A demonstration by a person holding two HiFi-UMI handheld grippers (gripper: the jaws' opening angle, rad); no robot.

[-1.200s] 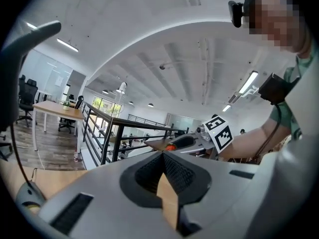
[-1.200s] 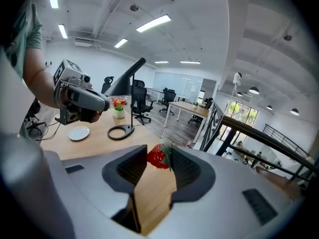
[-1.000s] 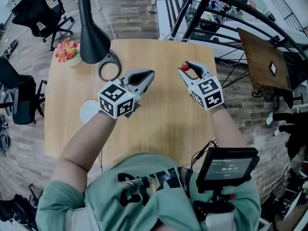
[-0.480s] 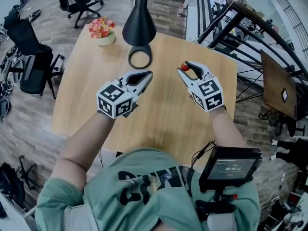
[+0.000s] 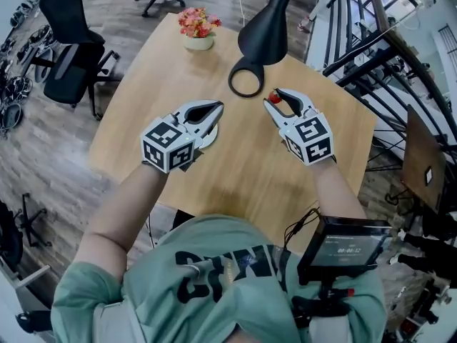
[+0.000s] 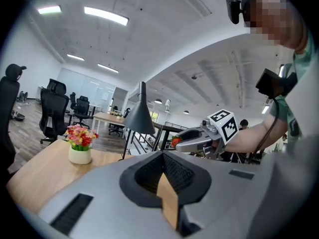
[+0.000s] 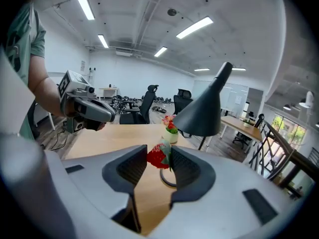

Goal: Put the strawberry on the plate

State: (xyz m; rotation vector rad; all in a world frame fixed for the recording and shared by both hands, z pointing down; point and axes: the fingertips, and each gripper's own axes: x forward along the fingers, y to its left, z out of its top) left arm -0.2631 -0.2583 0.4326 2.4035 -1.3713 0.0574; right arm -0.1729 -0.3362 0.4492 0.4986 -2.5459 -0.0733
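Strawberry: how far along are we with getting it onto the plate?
Pickup looks done: the strawberry sits clamped in the right claw. Left to do: carry it to the white plate, partly hidden under the shut, empty left claw, and release.

Cool, even light fell from ceiling strip lights [image 6: 104, 15], which glared white in both gripper views; those views bulged strongly and darkened to black at the corners. The head view was softer, with only faint shadows on the wooden table [image 5: 235, 163].
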